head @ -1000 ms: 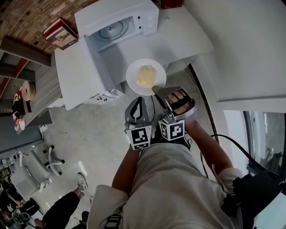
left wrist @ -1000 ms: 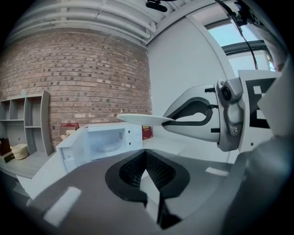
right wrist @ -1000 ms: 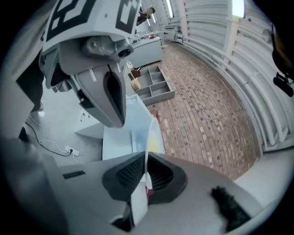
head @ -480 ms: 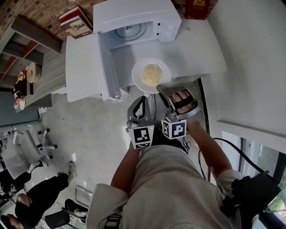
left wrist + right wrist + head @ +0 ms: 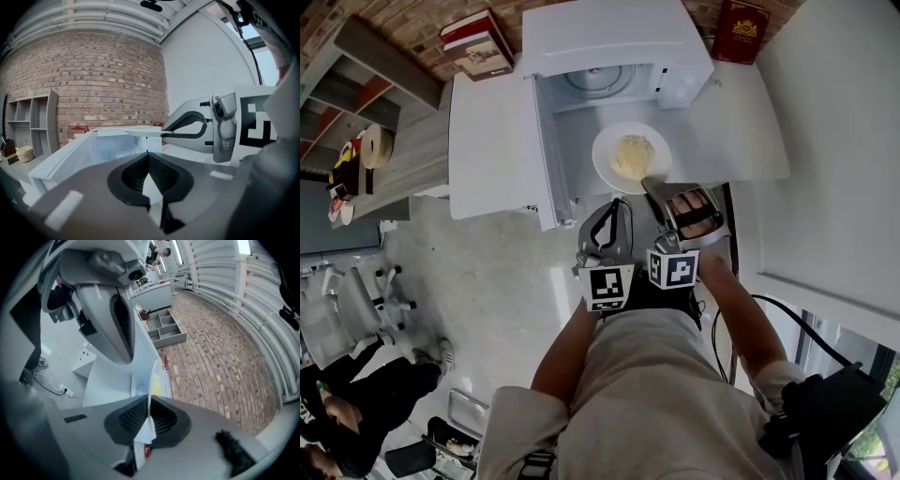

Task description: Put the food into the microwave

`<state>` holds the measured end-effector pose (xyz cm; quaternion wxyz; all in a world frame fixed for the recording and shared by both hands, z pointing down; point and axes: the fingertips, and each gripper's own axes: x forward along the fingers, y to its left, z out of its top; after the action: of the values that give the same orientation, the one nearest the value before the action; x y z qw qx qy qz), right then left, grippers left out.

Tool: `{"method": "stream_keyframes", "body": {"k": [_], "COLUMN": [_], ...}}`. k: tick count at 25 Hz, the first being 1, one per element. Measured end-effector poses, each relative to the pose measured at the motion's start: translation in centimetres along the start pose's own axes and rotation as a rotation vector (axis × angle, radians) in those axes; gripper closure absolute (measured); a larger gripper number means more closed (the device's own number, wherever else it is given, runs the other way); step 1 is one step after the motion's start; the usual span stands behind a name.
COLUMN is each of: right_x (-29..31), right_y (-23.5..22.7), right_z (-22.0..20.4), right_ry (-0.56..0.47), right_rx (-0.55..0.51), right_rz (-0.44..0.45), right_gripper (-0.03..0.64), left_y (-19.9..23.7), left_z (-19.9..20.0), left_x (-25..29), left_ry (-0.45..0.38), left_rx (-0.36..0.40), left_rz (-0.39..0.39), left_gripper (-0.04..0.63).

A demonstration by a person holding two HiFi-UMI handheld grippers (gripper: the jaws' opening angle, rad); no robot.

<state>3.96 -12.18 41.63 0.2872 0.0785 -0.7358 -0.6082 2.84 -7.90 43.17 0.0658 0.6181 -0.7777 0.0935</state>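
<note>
- The microwave (image 5: 619, 37) stands on a white tabletop (image 5: 736, 122) against a brick wall (image 5: 394, 23). Its door (image 5: 551, 159) is swung open to the left of the opening, and the turntable (image 5: 600, 82) shows inside.
- The plate (image 5: 606, 161) carries a pale yellow heap of food (image 5: 634, 156). It sits just in front of the microwave's open mouth, outside the cavity and over the tabletop. No view shows whether it rests on the tabletop or is lifted clear of it.
- The right tool (image 5: 649, 182) is clamped on the plate's rim, on the side away from the microwave. The right gripper view shows that thin rim edge-on between the two pads, which are pressed nearly together.
- The left tool (image 5: 617, 208) has its jaws together with nothing between them. It is farther from the microwave than the plate, near the outer end of the open door. It is just beside the right tool and does not touch the plate.
- Red books (image 5: 478, 47) lie behind the microwave on the door side, and a red box (image 5: 739, 30) stands at the opposite rear corner.
- Well out from the microwave on the door side, an office chair (image 5: 352, 300) and a person (image 5: 366, 398) in dark clothes are on the floor (image 5: 487, 281).
</note>
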Motion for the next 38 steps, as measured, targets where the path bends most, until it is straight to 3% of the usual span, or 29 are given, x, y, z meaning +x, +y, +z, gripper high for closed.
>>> {"method": "stream_keyframes", "body": {"k": [6,22,38], "right_x": [3.2,12.8,21.8], "right_y": [0.3,1.1,2.0], "right_z": [-1.3,-5.6,-6.4], "right_ry": [-0.012,-0.135,-0.167], "right_rx": [-0.004,-0.048,-0.056], "right_rz": [0.015,0.074,0.133], "right_gripper": [0.597,0.597,0.597], "left_y": [0.9,2.7,7.7], "left_z": [-0.7,-2.4,-5.5], "left_x": [1.8,10.3,15.1], "left_ry": [0.006,0.046,0.108], "left_rx": [-0.025,-0.081,-0.129], "left_rz": [0.029,0.202,0.317], "left_gripper": [0.588,0.588,0.588]}}
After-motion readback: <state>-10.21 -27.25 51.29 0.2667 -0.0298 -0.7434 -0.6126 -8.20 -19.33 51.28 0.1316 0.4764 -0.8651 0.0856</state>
